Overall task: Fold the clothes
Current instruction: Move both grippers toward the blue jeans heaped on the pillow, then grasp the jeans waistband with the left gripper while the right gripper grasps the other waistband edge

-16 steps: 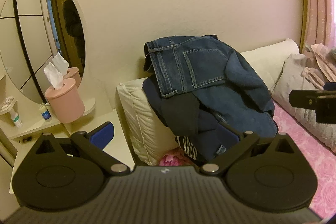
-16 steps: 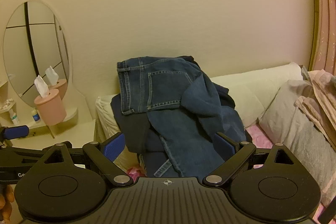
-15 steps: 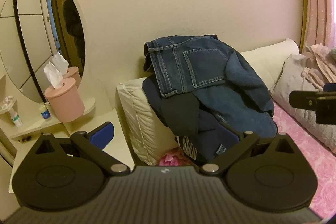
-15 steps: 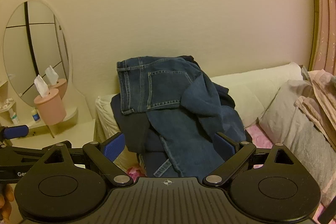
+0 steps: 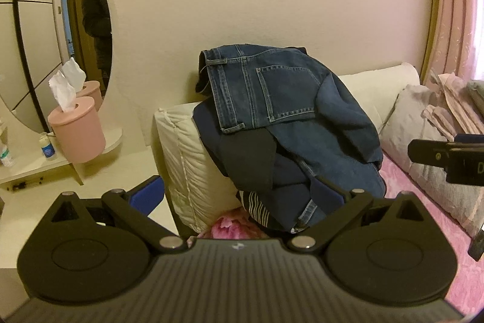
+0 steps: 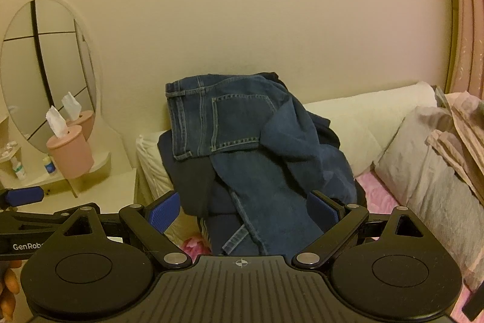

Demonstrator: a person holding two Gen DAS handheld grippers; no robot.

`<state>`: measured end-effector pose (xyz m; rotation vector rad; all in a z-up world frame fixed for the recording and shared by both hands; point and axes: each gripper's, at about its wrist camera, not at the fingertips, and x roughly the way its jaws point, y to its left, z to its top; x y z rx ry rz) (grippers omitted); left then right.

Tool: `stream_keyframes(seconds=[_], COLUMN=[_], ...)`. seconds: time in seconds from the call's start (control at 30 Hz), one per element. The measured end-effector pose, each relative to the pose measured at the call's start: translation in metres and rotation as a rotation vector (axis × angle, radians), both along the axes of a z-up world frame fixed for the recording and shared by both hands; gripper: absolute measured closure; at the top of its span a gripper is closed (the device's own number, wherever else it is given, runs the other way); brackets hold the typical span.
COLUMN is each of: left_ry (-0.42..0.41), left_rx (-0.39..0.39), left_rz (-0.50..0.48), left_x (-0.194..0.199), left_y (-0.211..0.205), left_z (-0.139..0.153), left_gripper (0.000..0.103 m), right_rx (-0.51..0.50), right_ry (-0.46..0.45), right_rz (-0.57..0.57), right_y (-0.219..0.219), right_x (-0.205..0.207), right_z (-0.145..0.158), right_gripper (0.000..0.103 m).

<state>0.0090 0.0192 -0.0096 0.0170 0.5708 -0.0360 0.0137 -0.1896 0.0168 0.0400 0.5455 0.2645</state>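
Observation:
A pile of dark clothes leans on a cream pillow [image 5: 193, 159] at the head of the bed. Blue jeans [image 5: 266, 93] lie on top, back pocket showing, over navy garments [image 5: 257, 159] and a striped piece [image 5: 257, 208]. The jeans [image 6: 224, 123] also show in the right wrist view. My left gripper [image 5: 236, 192] is open and empty, short of the pile. My right gripper [image 6: 243, 209] is open and empty, also short of the pile. Its side shows at the right edge of the left wrist view [image 5: 447, 153].
A vanity shelf [image 5: 27, 168] with an oval mirror [image 5: 51, 29], a pink tissue box [image 5: 77, 132] and small bottles stands left of the bed. A grey pillow [image 6: 429, 165] and pink folded cloth [image 6: 459, 138] lie right. The bedsheet [image 5: 423, 202] is pink floral.

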Motion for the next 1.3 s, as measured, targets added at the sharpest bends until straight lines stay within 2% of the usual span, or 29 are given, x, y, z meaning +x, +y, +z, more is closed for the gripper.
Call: stream_keyframes(seconds=[0.2, 0.4, 0.5, 0.67, 0.93, 1.1, 1.3], left_ry=[-0.015, -0.029, -0.04, -0.043, -0.032, 0.002, -0.012], left_rx=[-0.019, 0.037, 0.074, 0.113, 0.15, 0.177, 0.198], left_rz=[-0.059, -0.144, -0.17, -0.173, -0.131, -0.145, -0.238], left_x=[0.016, 0.038, 0.049, 0.066, 0.096, 0.139, 0.228], left_y=[0.019, 0.031, 0.031, 0.032, 0.044, 0.053, 0.057], left_z=[-0.003, -0.018, -0.027, -0.039, -0.045, -0.055, -0.071], left_gripper=[0.001, 0.001, 0.001, 0.001, 0.001, 0.001, 0.001], right_rx=[0.01, -0.018, -0.069, -0.134, -0.228, -0.32, -0.491], right_ry=[0.004, -0.016, -0.024, -0.015, -0.063, -0.065, -0.071], right_rz=[-0.027, -0.089, -0.091, -0.072, 0.036, 0.108, 0.16], right_y=[0.009, 0.018, 0.019, 0.01, 0.005, 0.018, 0.047], right_x=[0.007, 0.008, 0.007, 0.023, 0.071, 0.113, 0.178], right_z=[-0.008, -0.013, -0.016, -0.02, -0.026, -0.038, -0.066], right_gripper=[0.01, 0.01, 0.01, 0.01, 0.01, 0.01, 0.01])
